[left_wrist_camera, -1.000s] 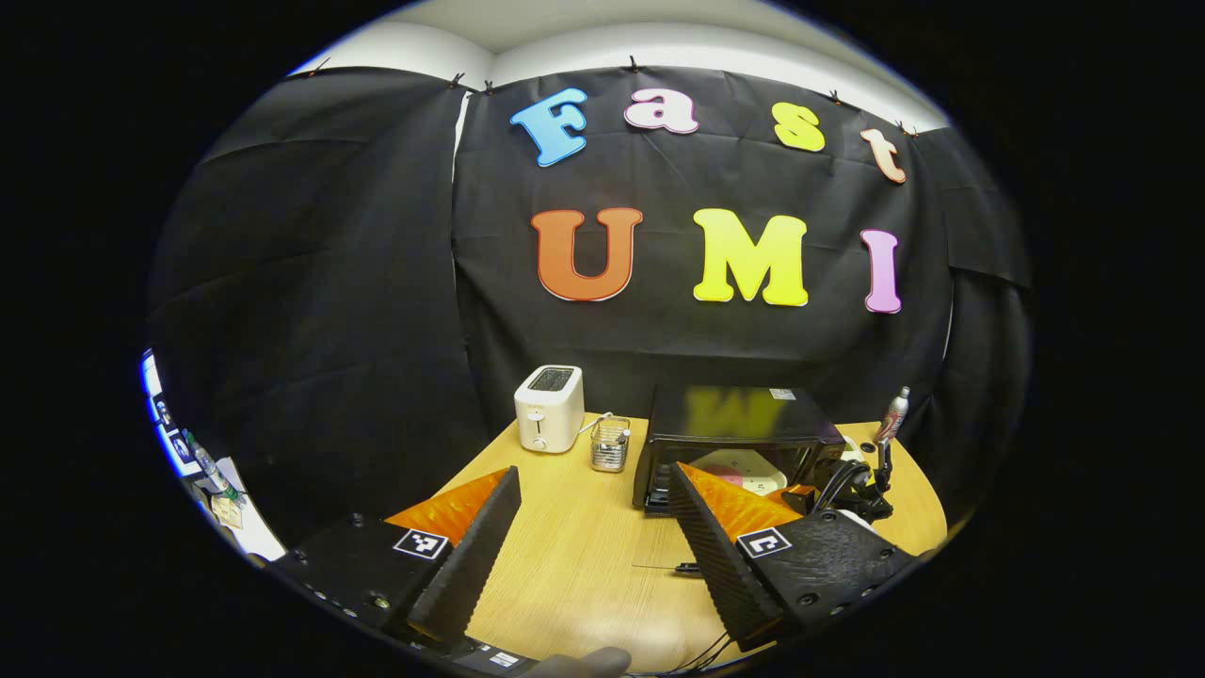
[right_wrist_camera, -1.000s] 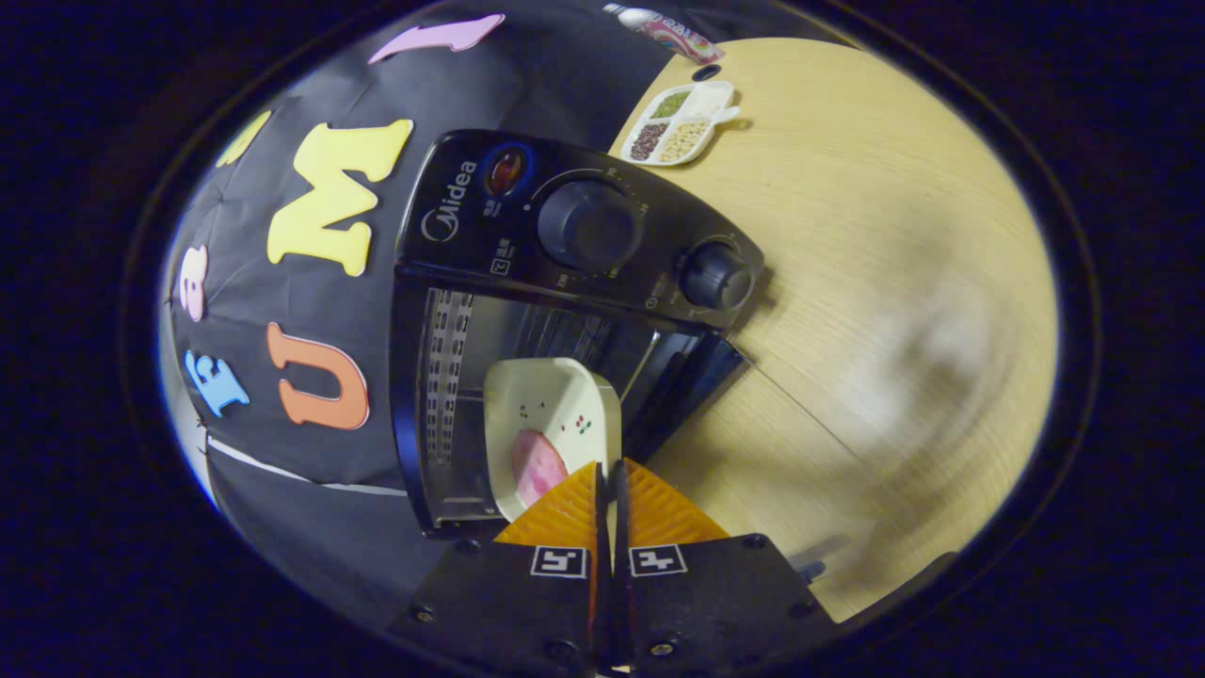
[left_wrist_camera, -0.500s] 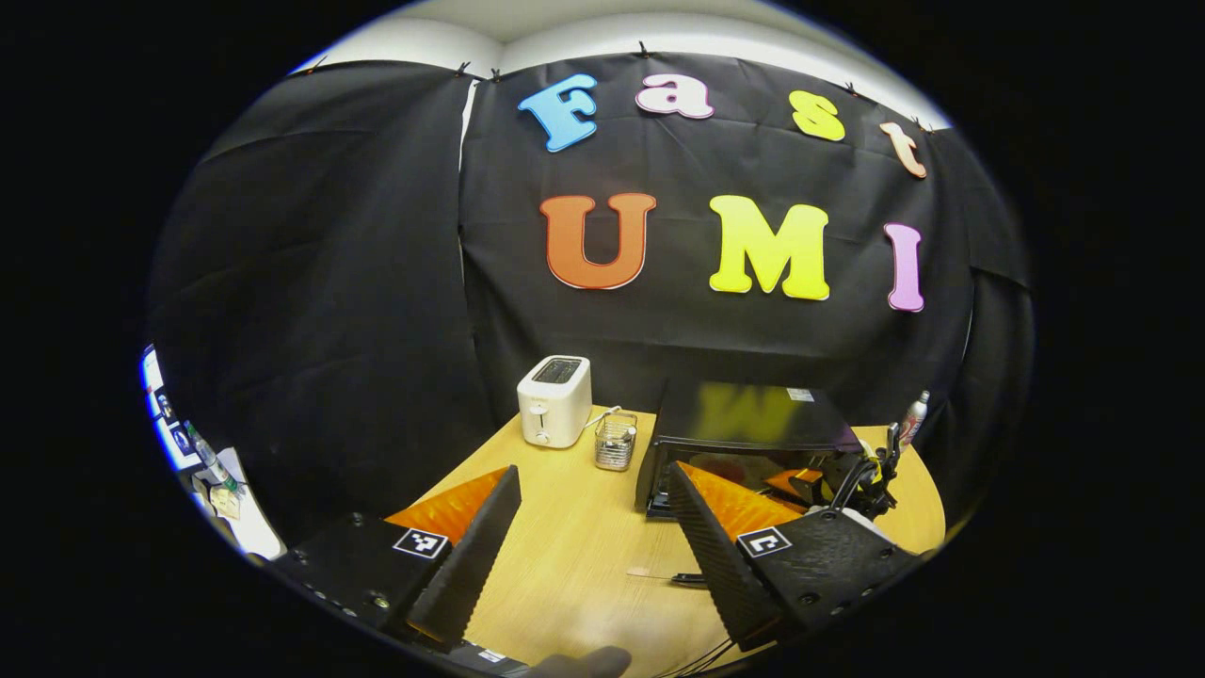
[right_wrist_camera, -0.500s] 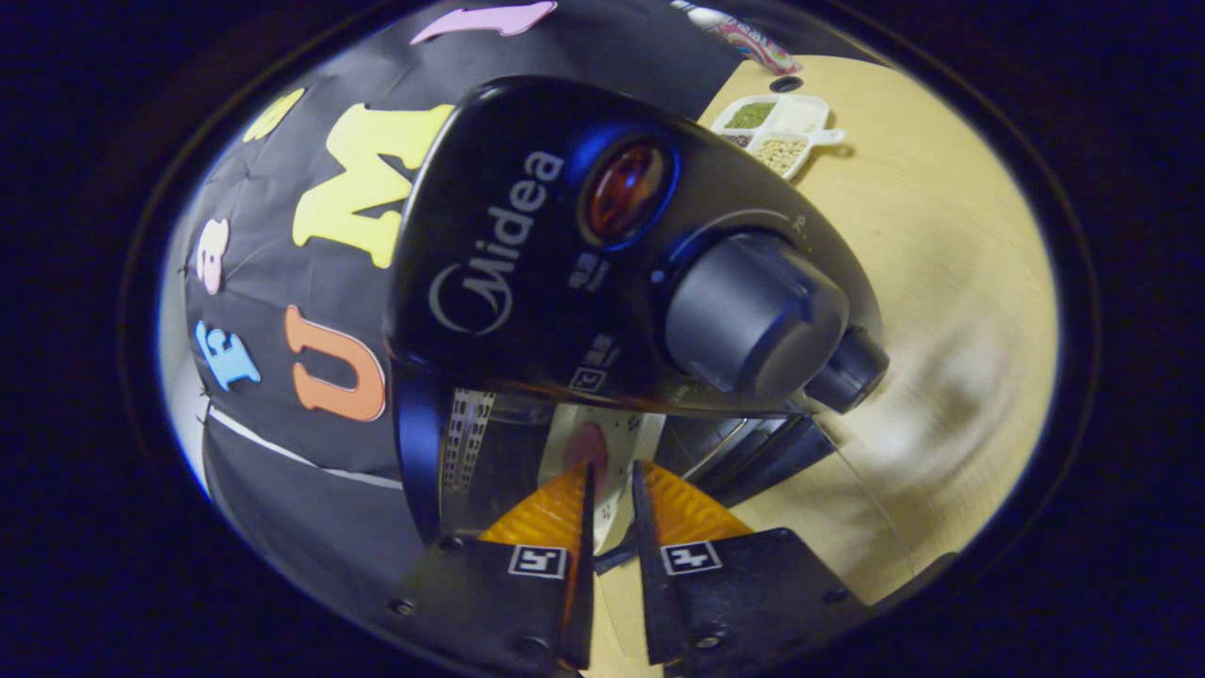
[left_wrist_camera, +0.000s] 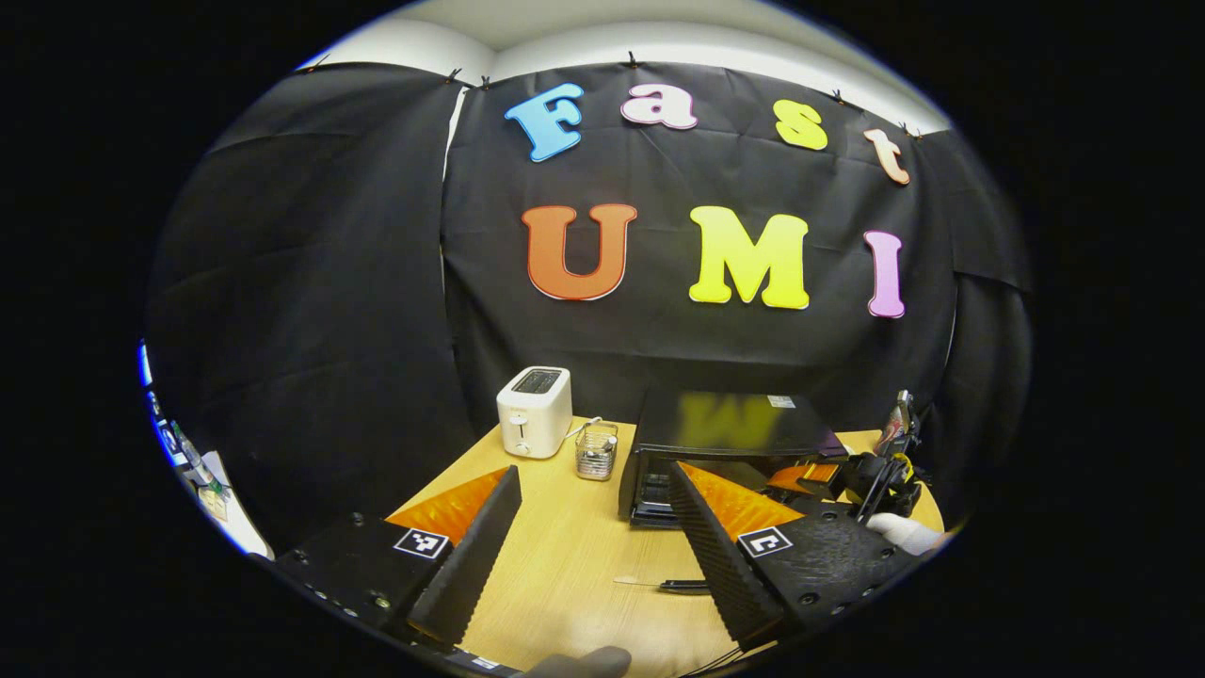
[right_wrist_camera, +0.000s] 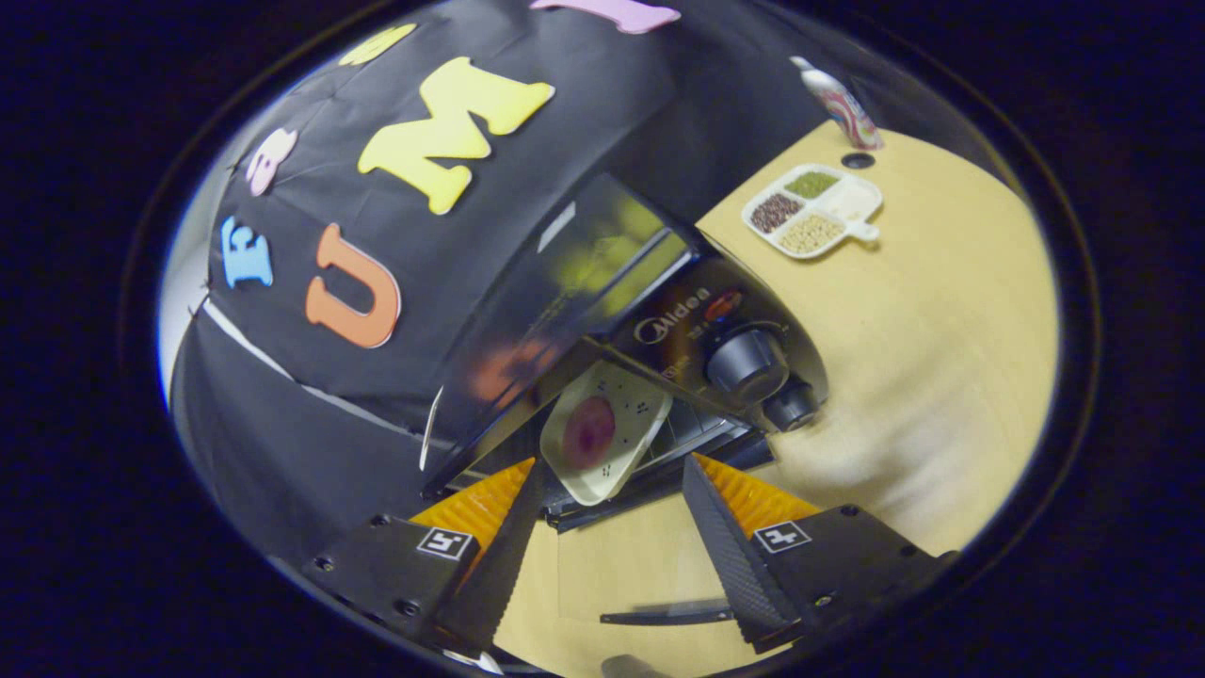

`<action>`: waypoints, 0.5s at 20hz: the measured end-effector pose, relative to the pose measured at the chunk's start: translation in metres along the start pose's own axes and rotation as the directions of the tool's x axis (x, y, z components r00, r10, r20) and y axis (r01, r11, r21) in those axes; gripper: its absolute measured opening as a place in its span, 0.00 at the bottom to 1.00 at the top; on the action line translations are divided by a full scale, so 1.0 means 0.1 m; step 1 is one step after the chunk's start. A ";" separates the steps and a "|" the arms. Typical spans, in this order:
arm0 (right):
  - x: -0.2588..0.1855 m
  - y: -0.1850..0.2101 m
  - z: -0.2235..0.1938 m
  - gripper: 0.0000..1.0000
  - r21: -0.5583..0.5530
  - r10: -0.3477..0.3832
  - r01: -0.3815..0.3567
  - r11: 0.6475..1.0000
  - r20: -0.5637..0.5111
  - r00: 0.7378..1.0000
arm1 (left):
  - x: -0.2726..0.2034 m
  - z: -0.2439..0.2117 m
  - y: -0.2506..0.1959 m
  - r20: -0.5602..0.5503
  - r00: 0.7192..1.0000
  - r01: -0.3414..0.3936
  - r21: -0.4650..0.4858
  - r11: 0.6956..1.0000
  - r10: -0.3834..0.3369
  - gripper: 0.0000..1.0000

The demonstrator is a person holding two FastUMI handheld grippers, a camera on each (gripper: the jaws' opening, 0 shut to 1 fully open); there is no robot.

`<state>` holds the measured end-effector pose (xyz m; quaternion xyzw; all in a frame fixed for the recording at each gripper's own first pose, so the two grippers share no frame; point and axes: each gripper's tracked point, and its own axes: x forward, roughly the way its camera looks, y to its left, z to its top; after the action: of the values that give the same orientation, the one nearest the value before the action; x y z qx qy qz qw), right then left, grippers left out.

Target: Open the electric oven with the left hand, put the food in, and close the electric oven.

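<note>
On the control panel of the electric oven [right_wrist_camera: 715, 325], seen from my right gripper view, I can read the brand "Midea" in pale script, just left of its red lamp. The small print near the knobs is too tiny to make out. Each finger of my tongs carries a square black-and-white marker, a pattern without letters.

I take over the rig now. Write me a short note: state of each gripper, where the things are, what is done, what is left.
Left gripper: open, empty, above the table, short of the oven.
Right gripper: open, empty, just in front of the oven mouth.
Plate with the food: inside the oven, released.
Oven door: open, folded down.
Done: door opened, food put in.
Left: close the door.
</note>
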<state>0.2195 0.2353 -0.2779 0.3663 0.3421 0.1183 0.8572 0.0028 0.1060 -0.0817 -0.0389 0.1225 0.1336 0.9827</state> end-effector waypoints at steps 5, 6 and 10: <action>-0.66 0.15 0.05 0.93 -0.275 -0.039 0.066 0.959 0.103 0.994 | -0.07 0.00 -0.01 0.035 0.998 0.053 -0.003 0.999 -0.053 0.95; -0.80 0.17 0.08 0.92 -0.331 -0.045 0.089 0.939 0.137 0.990 | -0.07 -0.01 -0.02 0.042 0.997 0.071 -0.005 0.997 -0.070 0.96; -1.42 0.27 0.19 0.98 -0.461 -0.059 0.182 0.868 0.269 0.961 | -0.12 -0.08 -0.06 0.057 0.990 0.132 -0.001 0.991 -0.132 0.95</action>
<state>0.1288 0.1796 -0.1787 0.1312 0.2153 0.0994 0.9626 -0.0084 0.0968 -0.0863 -0.0454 0.0913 0.0697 0.9923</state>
